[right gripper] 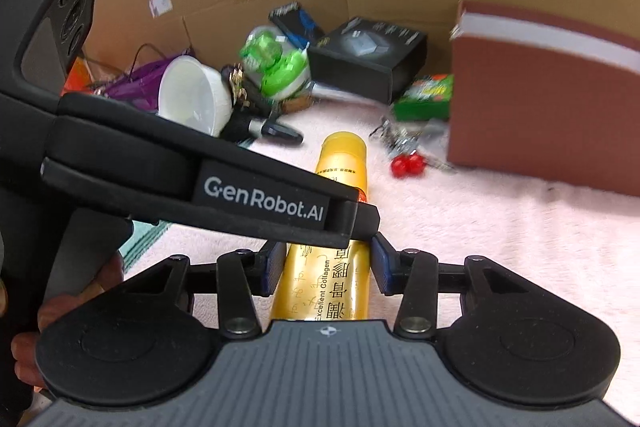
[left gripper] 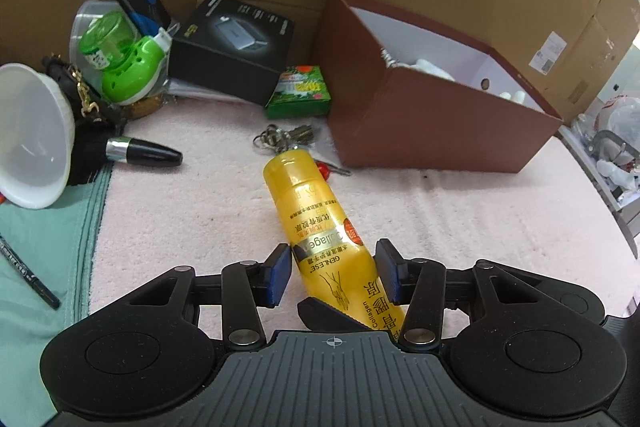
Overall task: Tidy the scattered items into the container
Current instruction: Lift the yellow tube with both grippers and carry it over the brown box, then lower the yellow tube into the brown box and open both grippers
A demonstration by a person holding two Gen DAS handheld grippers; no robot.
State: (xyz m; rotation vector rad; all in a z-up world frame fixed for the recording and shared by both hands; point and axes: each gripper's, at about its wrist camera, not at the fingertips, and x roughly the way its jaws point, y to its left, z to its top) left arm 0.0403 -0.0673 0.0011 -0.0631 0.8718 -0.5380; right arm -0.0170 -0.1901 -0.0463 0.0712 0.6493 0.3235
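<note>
A yellow hand-cream tube (left gripper: 316, 223) lies between both grippers, cap pointing away; it also shows in the right wrist view (right gripper: 342, 163). My left gripper (left gripper: 334, 273) has its blue pads (left gripper: 280, 273) on either side of the tube's lower body, touching or nearly so. My right gripper (right gripper: 326, 267) is closed on the tube's tail end, pads (right gripper: 378, 265) against it. The left gripper's body (right gripper: 256, 199) crosses the right wrist view above the tube. The brown box (left gripper: 436, 115) stands open to the right, holding white items; it also shows in the right wrist view (right gripper: 540, 95).
On the pink towel (left gripper: 200, 211) lie keys with red beads (left gripper: 288, 139), a green packet (left gripper: 300, 93), a black box (left gripper: 232, 47), a green plug-in device (left gripper: 128, 67), a black marker (left gripper: 144, 151), a white bowl (left gripper: 32, 135). Cardboard walls stand behind.
</note>
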